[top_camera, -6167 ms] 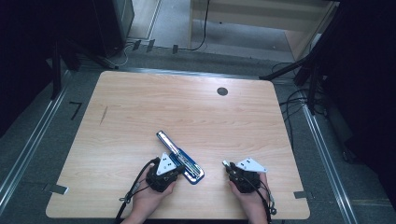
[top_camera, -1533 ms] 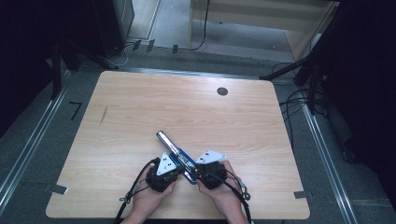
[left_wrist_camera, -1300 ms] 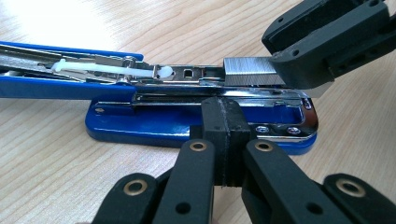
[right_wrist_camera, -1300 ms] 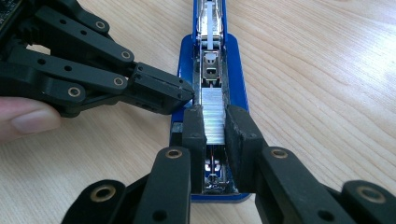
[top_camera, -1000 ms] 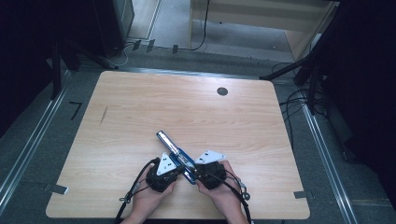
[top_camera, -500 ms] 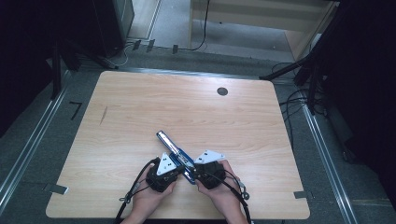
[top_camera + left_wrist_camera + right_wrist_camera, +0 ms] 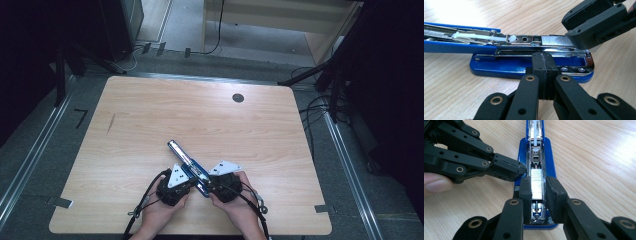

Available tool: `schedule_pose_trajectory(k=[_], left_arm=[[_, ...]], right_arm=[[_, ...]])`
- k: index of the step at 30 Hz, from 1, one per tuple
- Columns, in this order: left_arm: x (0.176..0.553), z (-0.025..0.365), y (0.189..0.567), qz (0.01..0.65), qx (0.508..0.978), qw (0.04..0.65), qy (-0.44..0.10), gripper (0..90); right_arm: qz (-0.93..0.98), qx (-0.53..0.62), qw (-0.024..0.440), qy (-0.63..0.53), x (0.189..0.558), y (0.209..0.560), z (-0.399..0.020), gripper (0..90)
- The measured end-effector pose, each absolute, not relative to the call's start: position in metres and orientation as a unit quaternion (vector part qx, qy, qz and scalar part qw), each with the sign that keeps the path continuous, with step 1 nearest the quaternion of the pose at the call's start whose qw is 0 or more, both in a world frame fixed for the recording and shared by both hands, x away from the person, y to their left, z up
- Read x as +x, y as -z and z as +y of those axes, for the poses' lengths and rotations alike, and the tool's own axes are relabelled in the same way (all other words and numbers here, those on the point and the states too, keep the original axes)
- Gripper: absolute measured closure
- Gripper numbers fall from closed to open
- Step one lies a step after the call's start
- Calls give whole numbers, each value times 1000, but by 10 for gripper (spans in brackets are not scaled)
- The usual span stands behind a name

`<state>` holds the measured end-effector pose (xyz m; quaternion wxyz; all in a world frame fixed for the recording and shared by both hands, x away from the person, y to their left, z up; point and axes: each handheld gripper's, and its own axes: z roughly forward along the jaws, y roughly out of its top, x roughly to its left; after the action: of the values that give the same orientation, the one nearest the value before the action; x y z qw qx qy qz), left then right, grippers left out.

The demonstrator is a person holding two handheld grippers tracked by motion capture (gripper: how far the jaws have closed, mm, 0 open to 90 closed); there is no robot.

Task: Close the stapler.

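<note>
While the blue stapler [image 7: 189, 167] lies opened flat on the bench [image 7: 150, 115], near the middle of its near edge, a strip of staples [image 7: 536, 184] sits in its metal channel. My right jaws [image 7: 536, 188] straddle that channel on both sides of the strip; they have just been opening a little, and a slight gap shows at one pad. My left jaws [image 7: 545, 66] are closed together, empty, their tips touching the stapler's blue base from the side.
</note>
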<state>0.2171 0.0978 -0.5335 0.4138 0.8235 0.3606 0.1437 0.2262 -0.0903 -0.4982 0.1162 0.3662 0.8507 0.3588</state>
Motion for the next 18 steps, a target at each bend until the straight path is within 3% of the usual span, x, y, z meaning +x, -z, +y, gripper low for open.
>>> schedule_pose_trajectory(k=[6, 11, 18], left_arm=[[217, 98, 533, 360, 824, 413, -144, 900], [217, 98, 533, 361, 823, 414, -143, 900], [217, 98, 533, 362, 823, 414, -142, 900]], right_arm=[[844, 371, 114, -369, 226, 496, -93, 797], [839, 372, 112, -381, 229, 495, -95, 896], [832, 376, 106, -395, 239, 501, -86, 900]])
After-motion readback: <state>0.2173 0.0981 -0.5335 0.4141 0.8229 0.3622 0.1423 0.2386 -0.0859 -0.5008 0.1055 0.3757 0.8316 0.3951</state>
